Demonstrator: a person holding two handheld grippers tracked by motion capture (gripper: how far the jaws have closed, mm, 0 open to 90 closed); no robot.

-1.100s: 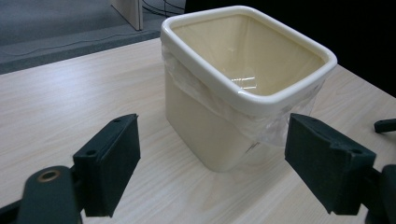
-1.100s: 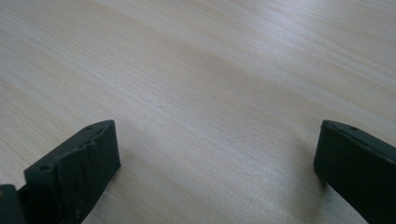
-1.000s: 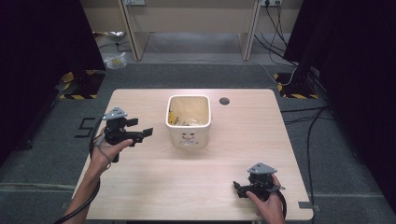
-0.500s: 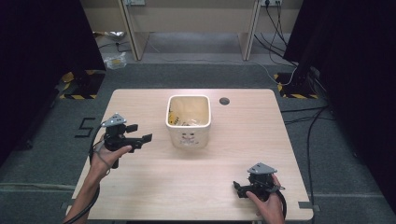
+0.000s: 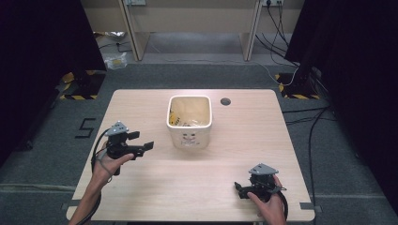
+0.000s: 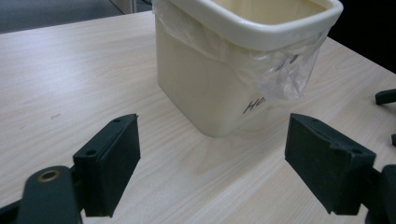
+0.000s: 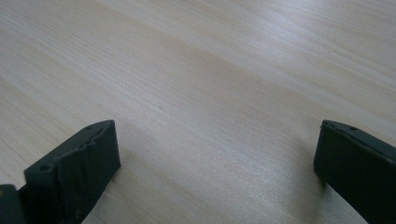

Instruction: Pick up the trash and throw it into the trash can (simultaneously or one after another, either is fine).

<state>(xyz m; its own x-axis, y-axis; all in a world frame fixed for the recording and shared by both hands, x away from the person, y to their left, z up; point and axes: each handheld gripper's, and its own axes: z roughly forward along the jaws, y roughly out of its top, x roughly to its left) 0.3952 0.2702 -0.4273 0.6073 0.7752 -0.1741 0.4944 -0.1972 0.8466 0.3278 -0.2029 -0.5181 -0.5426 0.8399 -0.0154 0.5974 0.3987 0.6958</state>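
Note:
A cream square bin (image 5: 189, 121) with a clear plastic liner stands near the middle of the wooden table (image 5: 197, 187); some yellowish scraps lie inside. My left gripper (image 5: 143, 141) hovers left of the bin, pointing toward it, open with nothing between its jaws. In the left gripper view the bin (image 6: 233, 65) rises just beyond the spread jaws, with the left gripper (image 6: 212, 175) over bare wood. My right gripper (image 5: 238, 190) rests near the table's front right edge, open and empty. The right gripper view has the right gripper (image 7: 217, 168) low over bare wood.
A round dark cable hole (image 5: 225, 101) sits in the table behind the bin to the right. Cables (image 5: 309, 126) trail on the floor at the right. Desk legs and a bag (image 5: 115, 61) stand beyond the far edge.
My left gripper has drawn back toward the near side and slightly left, away from the bin. The right gripper has stayed in place.

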